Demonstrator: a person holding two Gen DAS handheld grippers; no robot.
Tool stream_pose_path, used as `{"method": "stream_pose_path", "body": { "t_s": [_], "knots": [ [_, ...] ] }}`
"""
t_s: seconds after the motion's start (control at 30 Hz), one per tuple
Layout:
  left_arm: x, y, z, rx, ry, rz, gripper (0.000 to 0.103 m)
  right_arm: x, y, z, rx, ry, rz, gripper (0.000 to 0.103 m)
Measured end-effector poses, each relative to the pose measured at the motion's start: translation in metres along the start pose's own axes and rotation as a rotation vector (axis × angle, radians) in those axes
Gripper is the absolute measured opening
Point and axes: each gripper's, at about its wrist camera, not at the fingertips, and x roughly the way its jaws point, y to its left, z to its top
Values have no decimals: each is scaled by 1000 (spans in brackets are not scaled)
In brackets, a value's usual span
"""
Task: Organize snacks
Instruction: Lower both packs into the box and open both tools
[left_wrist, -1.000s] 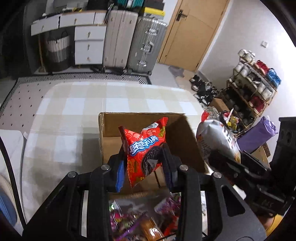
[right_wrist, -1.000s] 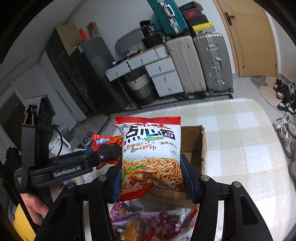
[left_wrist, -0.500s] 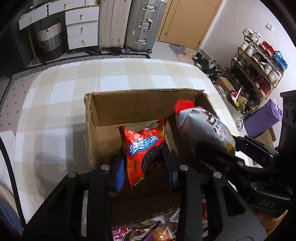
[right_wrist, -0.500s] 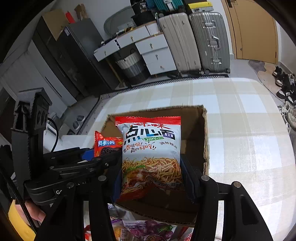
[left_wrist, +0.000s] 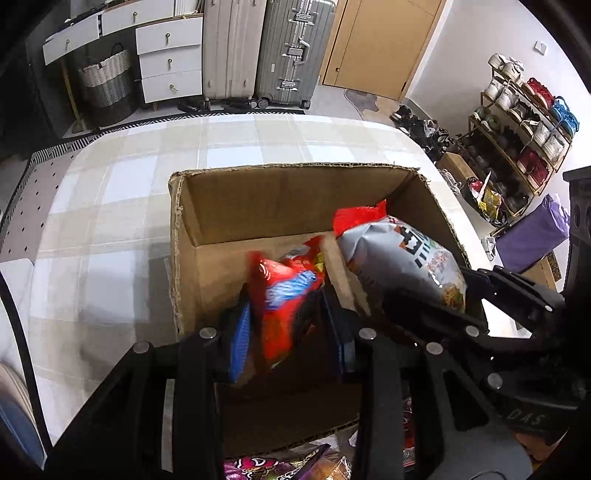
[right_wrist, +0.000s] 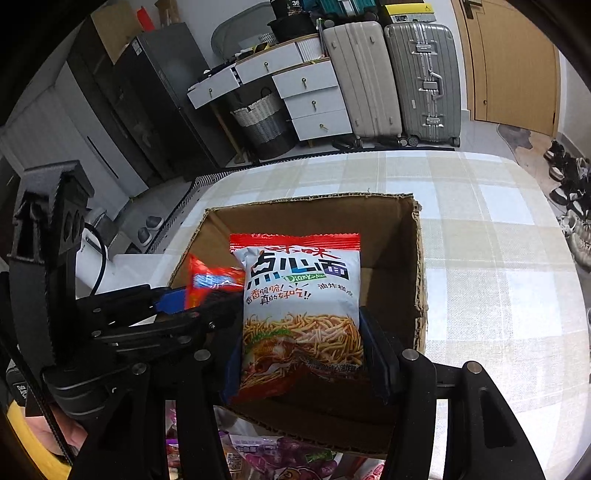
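Observation:
An open cardboard box stands on the checked table. My left gripper sits over the box's near side with its jaws parted; a red cookie packet between them is blurred and tilted, and it also shows in the right wrist view. My right gripper is shut on a white noodle snack bag and holds it over the box; the bag shows in the left wrist view too.
More snack packets lie on the table in front of the box. Suitcases, drawers and a shoe rack stand beyond the table.
Both grippers moved forward and down over the box. The left jaws opened and the red cookie packet is slipping down, blurred. The noodle bag stays gripped.

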Motion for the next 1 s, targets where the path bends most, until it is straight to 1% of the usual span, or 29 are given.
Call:
{"method": "stream_pose_path", "body": {
  "t_s": [0.27, 0.33, 0.47, 0.6, 0.8, 0.87, 1.0],
  "knots": [
    [-8, 4, -3, -15, 4, -8, 32, 0, 3, -2, -8, 3, -5, 56],
    [-9, 4, -3, -11, 1, 2, 32, 1, 4, -1, -8, 6, -6, 56],
    [-12, 5, -5, -4, -11, -1, 32, 2, 8, 0, -23, 1, -33, 56],
    [-17, 4, -7, 0, -12, 3, 32, 1, 8, 0, -12, -1, -30, 56],
    [-38, -2, -13, -1, -54, 10, 40, -14, 10, 1, -26, -48, -33, 56],
    [-48, -6, -17, -2, -67, 12, 44, -24, 11, -1, -21, -65, -28, 56],
    [-72, -11, -26, -13, -99, 13, 47, -45, 16, -5, -26, -92, -18, 56]
  ]
}}
